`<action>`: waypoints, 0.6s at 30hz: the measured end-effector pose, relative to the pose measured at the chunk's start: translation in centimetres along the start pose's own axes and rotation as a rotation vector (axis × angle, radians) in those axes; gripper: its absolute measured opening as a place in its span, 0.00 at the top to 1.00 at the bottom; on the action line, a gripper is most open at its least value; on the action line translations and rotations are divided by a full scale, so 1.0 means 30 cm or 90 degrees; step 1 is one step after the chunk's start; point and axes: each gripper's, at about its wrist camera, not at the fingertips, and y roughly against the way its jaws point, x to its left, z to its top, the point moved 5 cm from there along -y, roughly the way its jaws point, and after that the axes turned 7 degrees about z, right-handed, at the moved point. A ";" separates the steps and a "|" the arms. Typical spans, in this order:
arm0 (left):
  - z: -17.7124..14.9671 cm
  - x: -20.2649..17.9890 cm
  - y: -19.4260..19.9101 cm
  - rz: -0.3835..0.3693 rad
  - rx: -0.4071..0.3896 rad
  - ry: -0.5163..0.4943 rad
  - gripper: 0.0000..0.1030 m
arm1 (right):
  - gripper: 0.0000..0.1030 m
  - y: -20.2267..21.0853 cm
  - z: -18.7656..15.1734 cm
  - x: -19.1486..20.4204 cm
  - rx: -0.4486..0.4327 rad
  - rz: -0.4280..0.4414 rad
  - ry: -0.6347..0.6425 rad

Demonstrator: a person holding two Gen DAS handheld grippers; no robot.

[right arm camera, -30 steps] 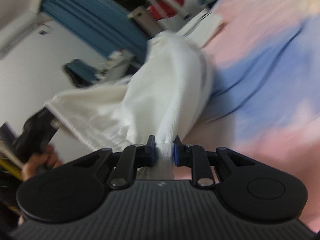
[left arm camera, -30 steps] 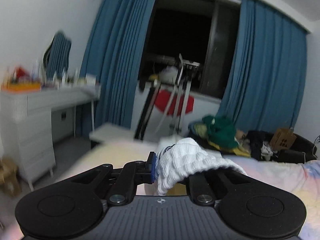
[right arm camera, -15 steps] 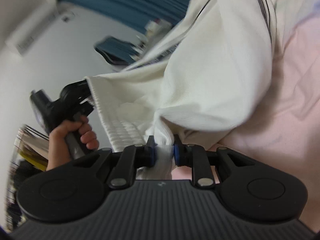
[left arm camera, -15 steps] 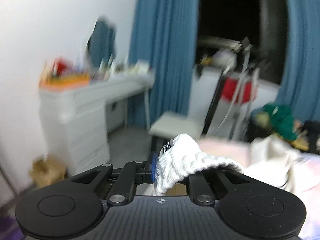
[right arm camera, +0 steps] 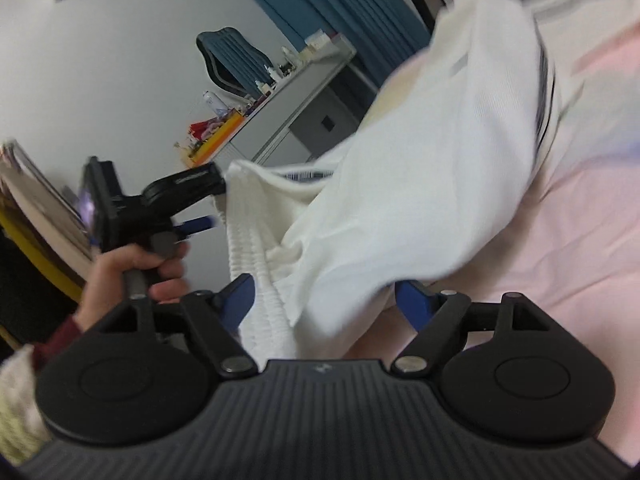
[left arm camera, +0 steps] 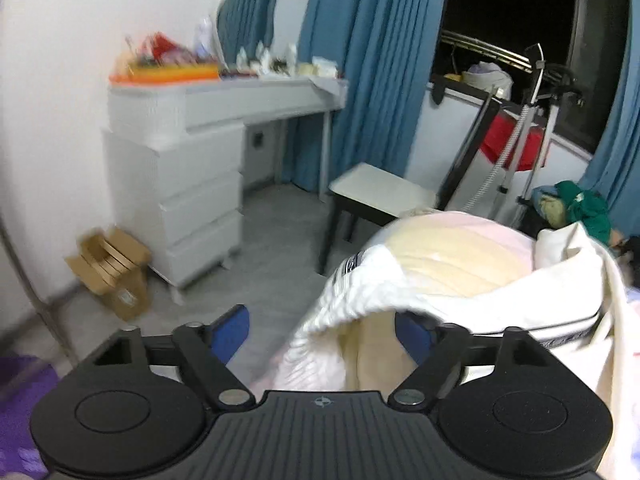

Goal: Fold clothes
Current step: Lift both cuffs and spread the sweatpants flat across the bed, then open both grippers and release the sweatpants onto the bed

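A white knit garment (right arm camera: 400, 184) with a ribbed hem and dark stripes lies draped over the edge of the pink bed (right arm camera: 568, 248). It also shows in the left wrist view (left arm camera: 460, 300), bunched on the bed corner. My left gripper (left arm camera: 324, 332) is open, with the ribbed hem loose between its jaws. My right gripper (right arm camera: 324, 296) is open too, with the hem lying slack between its jaws. The left gripper (right arm camera: 200, 204) shows in the right wrist view at the left, held by a hand, its jaws apart beside the hem.
A white dresser and desk (left arm camera: 200, 160) stand at the left, with a cardboard box (left arm camera: 116, 272) on the grey floor. A white stool (left arm camera: 380, 192), a black rack (left arm camera: 500, 140) and blue curtains (left arm camera: 372, 60) stand behind. Piled clothes (left arm camera: 580, 208) sit far right.
Both grippers have opened and let go of the white garment's ribbed hem, which has dropped onto the bed edge. The left view has swung toward the dresser.
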 end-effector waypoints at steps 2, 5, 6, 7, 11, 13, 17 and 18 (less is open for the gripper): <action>-0.016 -0.018 0.101 0.012 -0.029 -0.042 0.15 | 0.23 0.073 0.017 0.005 -0.024 -0.023 0.042; -0.047 -0.060 0.263 -0.015 -0.069 -0.071 0.05 | 0.23 0.196 0.059 -0.023 -0.067 -0.064 0.090; -0.057 -0.082 0.311 -0.026 -0.076 -0.075 0.05 | 0.23 0.234 0.075 -0.025 -0.079 -0.077 0.103; -0.068 -0.110 0.358 -0.038 -0.081 -0.079 0.05 | 0.23 0.265 0.092 -0.027 -0.090 -0.088 0.115; -0.110 -0.263 0.539 -0.103 -0.099 -0.101 0.05 | 0.23 0.403 0.154 -0.047 -0.126 -0.121 0.160; -0.133 -0.352 0.618 -0.151 -0.100 -0.100 0.05 | 0.23 0.469 0.189 -0.070 -0.146 -0.145 0.187; -0.227 -0.541 0.738 -0.233 -0.087 -0.087 0.05 | 0.23 0.597 0.246 -0.153 -0.180 -0.207 0.229; -0.252 -0.585 0.754 -0.249 -0.083 -0.083 0.05 | 0.23 0.629 0.255 -0.178 -0.189 -0.222 0.237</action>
